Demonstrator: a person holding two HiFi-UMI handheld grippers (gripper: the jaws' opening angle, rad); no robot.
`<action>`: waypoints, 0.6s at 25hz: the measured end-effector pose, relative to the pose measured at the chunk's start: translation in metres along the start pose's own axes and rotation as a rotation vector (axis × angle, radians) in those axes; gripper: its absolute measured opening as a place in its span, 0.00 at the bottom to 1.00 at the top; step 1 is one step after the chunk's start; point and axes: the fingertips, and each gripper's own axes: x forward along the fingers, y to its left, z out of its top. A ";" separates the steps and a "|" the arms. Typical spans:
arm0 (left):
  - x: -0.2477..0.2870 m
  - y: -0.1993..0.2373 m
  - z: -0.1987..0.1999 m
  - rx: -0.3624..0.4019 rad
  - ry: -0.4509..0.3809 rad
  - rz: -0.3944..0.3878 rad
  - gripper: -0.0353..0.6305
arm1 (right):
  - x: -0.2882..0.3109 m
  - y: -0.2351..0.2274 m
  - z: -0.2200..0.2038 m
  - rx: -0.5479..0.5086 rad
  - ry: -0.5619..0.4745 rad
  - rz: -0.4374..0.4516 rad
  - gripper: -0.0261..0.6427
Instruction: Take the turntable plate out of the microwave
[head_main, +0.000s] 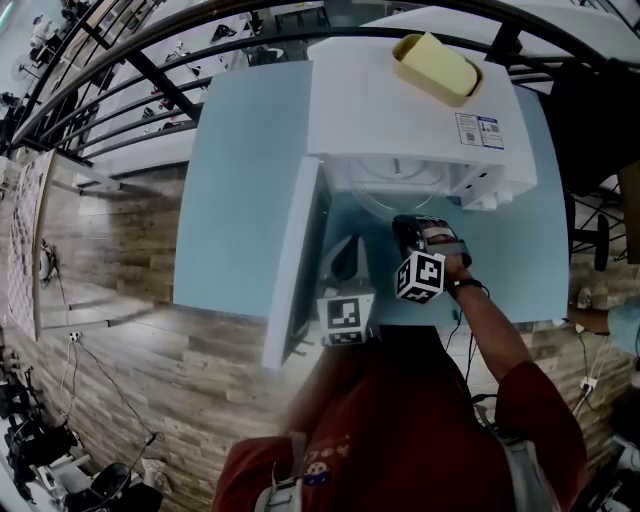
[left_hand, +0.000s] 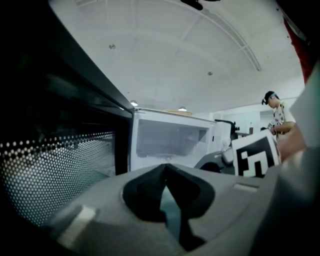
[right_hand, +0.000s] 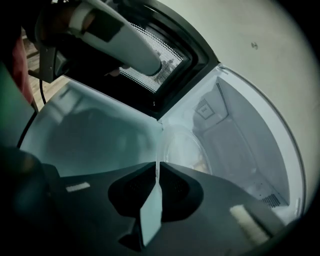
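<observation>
A white microwave (head_main: 400, 110) stands on a light blue table (head_main: 240, 170) with its door (head_main: 295, 260) swung open to the left. The clear glass turntable plate (head_main: 385, 198) juts partly out of the cavity mouth. My right gripper (head_main: 408, 222) is shut on the plate's near rim; in the right gripper view the thin glass edge (right_hand: 185, 150) runs between the pads of the right gripper (right_hand: 157, 167). My left gripper (head_main: 345, 255) is shut and empty, beside the door's inner face. In the left gripper view, the left gripper (left_hand: 165, 167) points toward the open cavity (left_hand: 170, 140).
A yellow lidded container (head_main: 437, 67) lies on top of the microwave. The door's perforated window (left_hand: 55, 165) is close on the left gripper's left. The table's front edge (head_main: 230, 305) meets a wood floor (head_main: 130, 250). A person (left_hand: 275, 115) stands far behind.
</observation>
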 end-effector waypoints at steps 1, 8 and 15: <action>-0.002 -0.001 -0.001 -0.006 0.003 -0.001 0.05 | -0.004 0.004 0.000 0.002 -0.002 0.001 0.07; -0.012 -0.007 -0.009 0.004 0.018 -0.008 0.05 | -0.027 0.026 0.002 0.010 -0.016 0.000 0.07; -0.011 -0.005 -0.025 -0.053 0.050 -0.003 0.05 | -0.033 0.031 0.003 0.019 -0.024 -0.003 0.07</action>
